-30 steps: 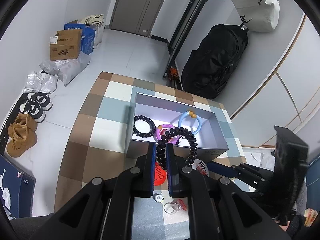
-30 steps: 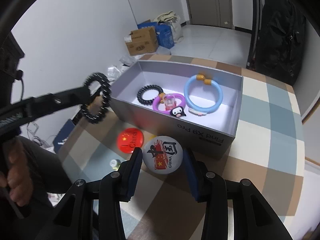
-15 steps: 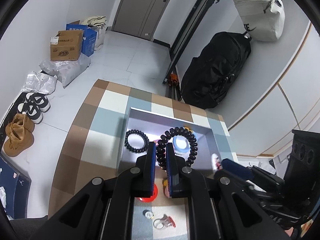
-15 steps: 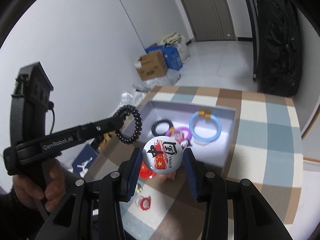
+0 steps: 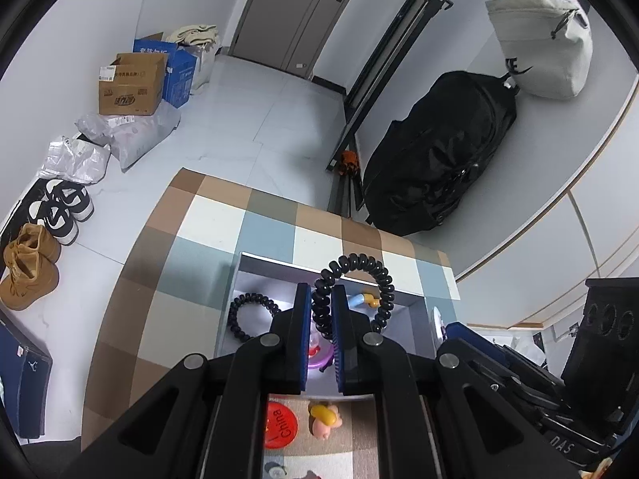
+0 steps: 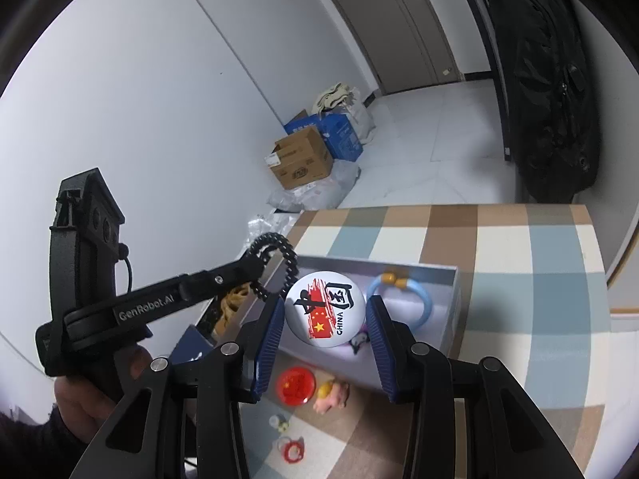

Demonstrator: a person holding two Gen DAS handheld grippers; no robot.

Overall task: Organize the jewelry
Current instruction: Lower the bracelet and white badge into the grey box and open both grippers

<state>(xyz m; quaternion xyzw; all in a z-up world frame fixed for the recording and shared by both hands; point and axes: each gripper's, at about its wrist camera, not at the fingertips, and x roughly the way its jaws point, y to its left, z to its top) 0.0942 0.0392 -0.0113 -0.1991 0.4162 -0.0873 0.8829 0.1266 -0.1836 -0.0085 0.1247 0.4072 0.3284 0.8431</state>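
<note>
Left gripper (image 5: 320,299) has its blue-padded jaws nearly pressed together, pinching one side of a black coiled spiral bracelet (image 5: 359,283); the rest of the loop stands up and to the right of the fingers, held in the air over the open grey cardboard box (image 5: 271,267). In the right wrist view the same left gripper (image 6: 255,265) reaches in from the left with the black coiled spiral bracelet (image 6: 279,263) hanging at the box's far-left corner.

Right gripper (image 6: 325,315) has jaws spread moderately wide, clamping a round white pin badge with a red flag print and "CHINA" text (image 6: 324,313) by its edges, held above the near side of the grey box (image 6: 451,307).

Inside the box: a second black coiled bracelet (image 5: 249,315) at the left, a light blue ring bracelet with orange beads (image 6: 401,299) at the far right, a purple ring (image 5: 319,359) partly hidden behind the left gripper fingers.

On the checked tablecloth (image 5: 191,279) near the box: a red round "China" badge (image 5: 281,425), a small pink and yellow figure (image 5: 325,419) just right of it, a small red ring (image 6: 292,449) and a tiny pale trinket (image 6: 279,422) nearer still.
</note>
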